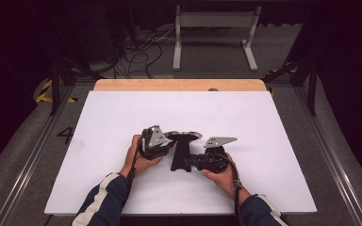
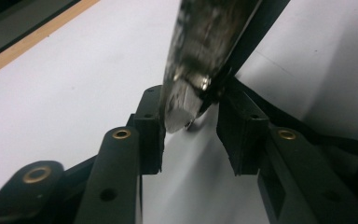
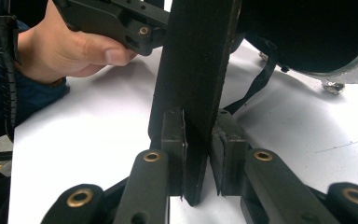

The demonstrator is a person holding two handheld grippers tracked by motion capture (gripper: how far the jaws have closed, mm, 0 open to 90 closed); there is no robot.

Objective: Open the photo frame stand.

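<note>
Pan point(image 1: 183, 136) handle sits between right gripper point(image 3: 198, 154) jaws (seemingly clamped).

Grey carpet floor point(image 1: 283, 56), white bench point(image 1: 214, 21), dark surroundings.

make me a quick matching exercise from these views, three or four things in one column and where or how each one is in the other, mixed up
Things:
1. right gripper
2. left gripper
3. black handle
4. white sheet

States:
A. spread over the wooden table
B. at the shiny metal rim of the pan
C. shut on the pan's handle
D. upright between two black pads

Pairs: 1-C, 2-B, 3-D, 4-A
</note>
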